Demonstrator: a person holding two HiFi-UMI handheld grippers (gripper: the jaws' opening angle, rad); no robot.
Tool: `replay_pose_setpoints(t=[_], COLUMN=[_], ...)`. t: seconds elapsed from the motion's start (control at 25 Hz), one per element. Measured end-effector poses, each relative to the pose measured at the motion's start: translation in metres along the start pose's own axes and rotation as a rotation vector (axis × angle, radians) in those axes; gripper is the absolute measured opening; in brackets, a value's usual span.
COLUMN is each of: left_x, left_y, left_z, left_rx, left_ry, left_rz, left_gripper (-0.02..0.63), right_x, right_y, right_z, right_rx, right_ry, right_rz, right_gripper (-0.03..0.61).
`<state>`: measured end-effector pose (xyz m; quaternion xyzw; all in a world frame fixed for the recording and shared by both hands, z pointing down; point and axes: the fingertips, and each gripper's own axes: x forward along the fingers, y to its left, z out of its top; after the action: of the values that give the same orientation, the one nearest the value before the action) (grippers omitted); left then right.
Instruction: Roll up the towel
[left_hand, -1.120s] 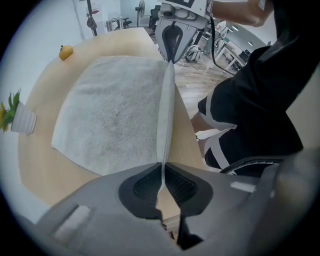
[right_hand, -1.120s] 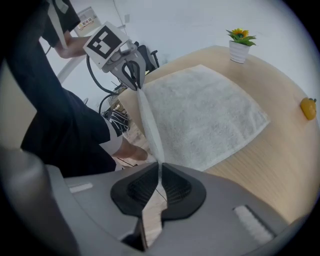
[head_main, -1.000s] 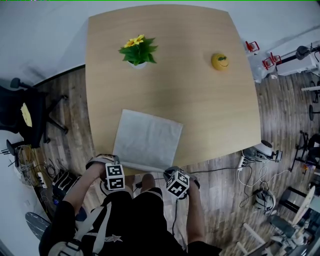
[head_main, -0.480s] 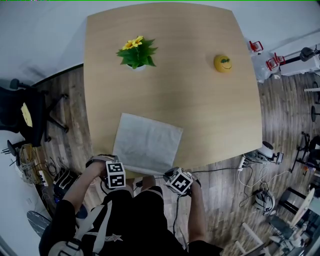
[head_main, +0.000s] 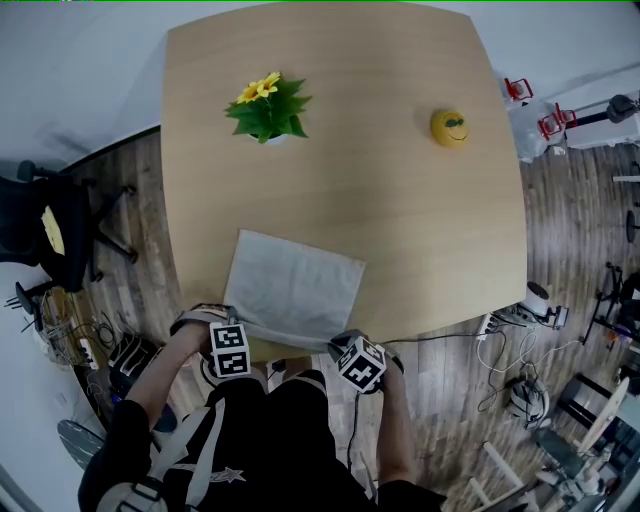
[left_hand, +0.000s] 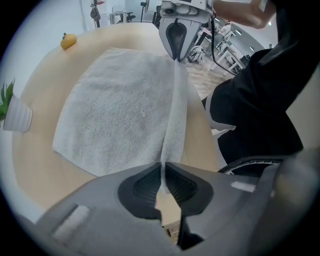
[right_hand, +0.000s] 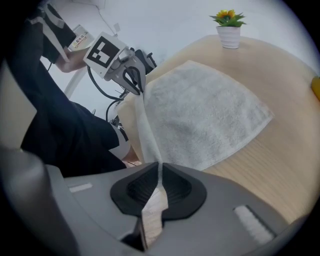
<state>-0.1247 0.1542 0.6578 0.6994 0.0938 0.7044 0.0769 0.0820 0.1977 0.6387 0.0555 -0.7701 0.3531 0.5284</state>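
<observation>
Overhead: towel (head_main: 295, 290) on wooden table (head_main: 400, 220), plank floor (head_main: 570, 250).

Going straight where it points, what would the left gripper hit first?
The towel: its edge sits pinched in the left gripper, whose jaws just eased wider. Right behind, probably the wooden table.

Towel (head_main: 295, 290) on table (head_main: 420, 230), plant (head_main: 268, 108) behind
</observation>
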Motion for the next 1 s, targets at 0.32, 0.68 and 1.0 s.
replay_pose_setpoints(t=[0.32,0.68,1.0], left_x=[0.0,-0.002,-0.006], left_y=[0.012,0.021,0.026], left_z=[0.001,0.0,0.001], left_rx=[-0.036,-0.067,-0.056], left_ry=[0.008,0.012,-0.01], left_rz=[0.024,0.068,0.185], left_gripper=[0.065,0.135,0.146], right_x=[0.003,0.004,0.002], right_y=[-0.021,-0.021,-0.019], right_z=[-0.001,-0.001,-0.002], right_rx=[-0.037,-0.046,-0.115], right_ry=[0.012,0.0,-0.021], right_rz=[-0.098,-0.121,-0.218], right_gripper=[0.071,0.069,0.071])
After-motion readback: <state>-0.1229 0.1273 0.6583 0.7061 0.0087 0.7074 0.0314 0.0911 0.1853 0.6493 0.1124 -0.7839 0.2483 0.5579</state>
